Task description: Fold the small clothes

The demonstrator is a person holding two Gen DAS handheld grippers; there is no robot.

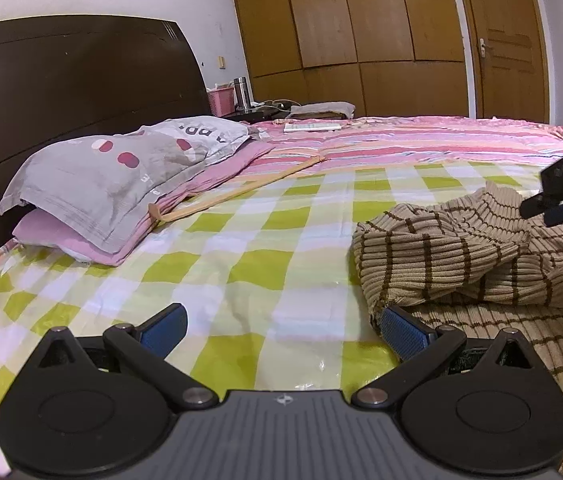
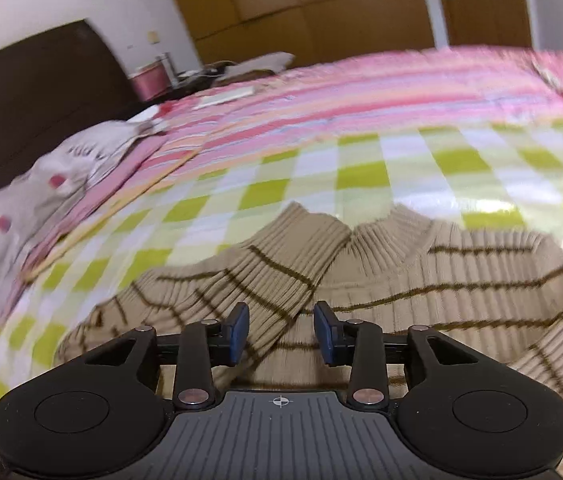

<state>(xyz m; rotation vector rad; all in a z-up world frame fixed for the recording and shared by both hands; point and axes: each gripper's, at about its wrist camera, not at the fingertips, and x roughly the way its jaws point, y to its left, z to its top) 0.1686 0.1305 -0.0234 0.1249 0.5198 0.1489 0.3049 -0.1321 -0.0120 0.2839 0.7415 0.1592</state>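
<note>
The striped sweater (image 2: 361, 280) is spread at the lower right of the checked sheet (image 1: 241, 248), 1 sleeve (image 2: 281, 264) already folded across its chest. Further folds are judged outstanding. The left gripper (image 1: 281, 326) is wide open, empty; the right gripper (image 2: 281, 330) is parted above the sleeve, nothing gripped.

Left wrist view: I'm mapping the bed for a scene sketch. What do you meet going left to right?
Dark headboard → grey pillow → steel flask → striped beige sweater → right gripper.
</note>
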